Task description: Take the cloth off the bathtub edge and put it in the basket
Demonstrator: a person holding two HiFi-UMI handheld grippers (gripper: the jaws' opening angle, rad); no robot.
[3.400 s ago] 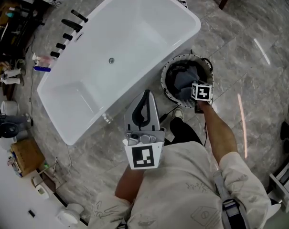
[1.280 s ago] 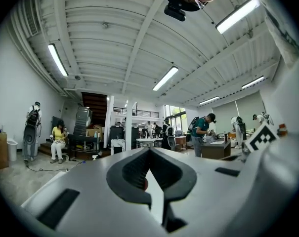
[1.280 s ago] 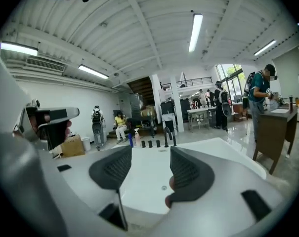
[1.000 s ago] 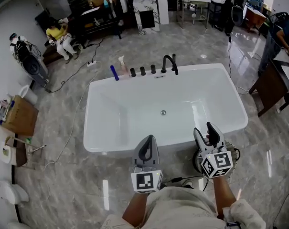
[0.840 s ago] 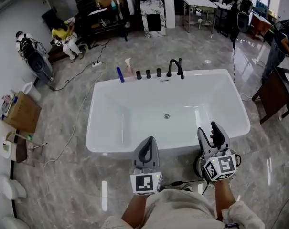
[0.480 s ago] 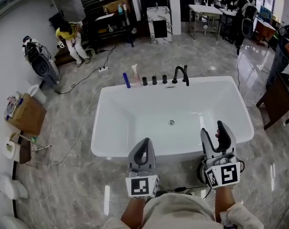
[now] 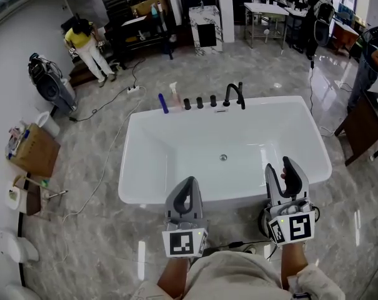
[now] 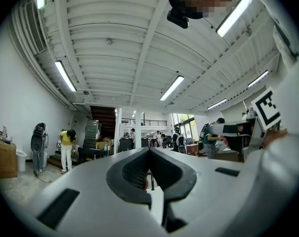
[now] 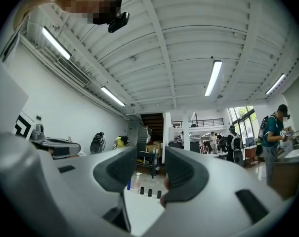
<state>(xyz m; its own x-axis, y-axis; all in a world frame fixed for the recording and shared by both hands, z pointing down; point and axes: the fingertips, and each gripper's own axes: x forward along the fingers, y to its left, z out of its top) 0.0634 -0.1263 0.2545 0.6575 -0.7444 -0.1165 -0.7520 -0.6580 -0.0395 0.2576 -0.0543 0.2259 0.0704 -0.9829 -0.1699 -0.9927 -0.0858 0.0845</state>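
Observation:
The white bathtub point(image 7: 145, 194) fills the middle of the head view, and no cloth lies on its edge. The basket point(image 7: 262, 222) shows only as a dark rim under my right gripper, its inside hidden. My left gripper point(image 7: 187, 184) points at the near tub edge with its jaws shut and empty; its pads meet in the left gripper view point(image 8: 149, 153). My right gripper point(image 7: 279, 167) is held beside it above the basket. Its jaws are closing, with a gap and nothing between them in the right gripper view point(image 9: 150, 157). The cloth is not visible.
A black faucet point(image 7: 234, 95), several black knobs, a blue bottle point(image 7: 163, 103) and a pink one stand on the tub's far rim. A cardboard box point(image 7: 29, 150) sits at left and a dark table point(image 7: 363, 127) at right. A cable crosses the floor. People stand at the back.
The right gripper has left the basket, where dark cloth lay, and now stands raised beside the left one at the tub's near edge. Over the last second both grippers hardly moved.

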